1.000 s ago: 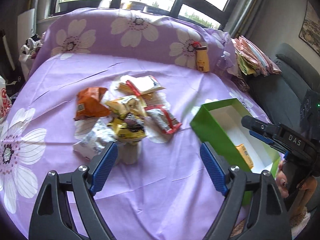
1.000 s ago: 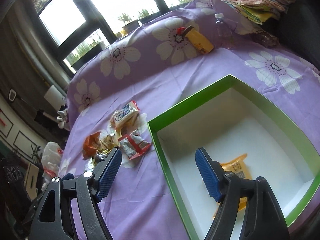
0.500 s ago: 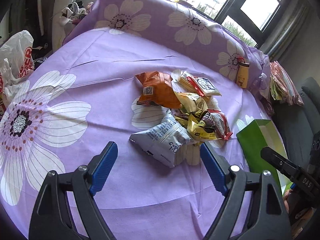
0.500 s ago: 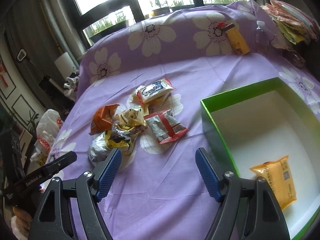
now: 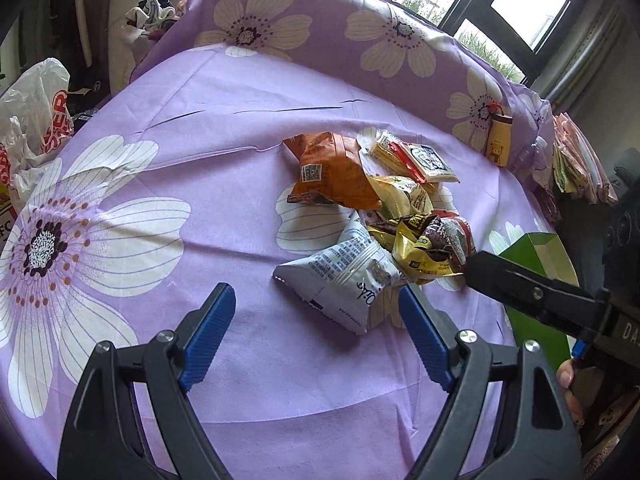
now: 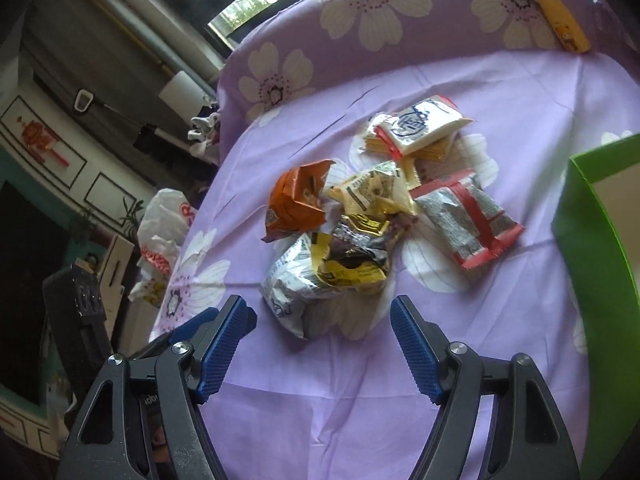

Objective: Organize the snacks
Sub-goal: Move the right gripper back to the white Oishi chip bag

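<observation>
Left tongs (image 5: 316,320) are spread and empty, the white-and-blue snack packet (image 5: 340,276) just ahead of the right-hand pad. Best move: slide forward, straddle its near corner and pinch low, clear of the yellow wrapper (image 5: 424,248). Purple floral sheet (image 5: 200,160) beneath; windows behind.

Right tongs (image 6: 320,320) are closing, nothing between them yet, the pile just beyond the tips. Green box (image 6: 592,240) waits to the right, a white plastic bag (image 6: 168,216) off left.

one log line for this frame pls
left gripper: open, empty | right gripper: closing, empty | target: snack pile | green box: beside pile
</observation>
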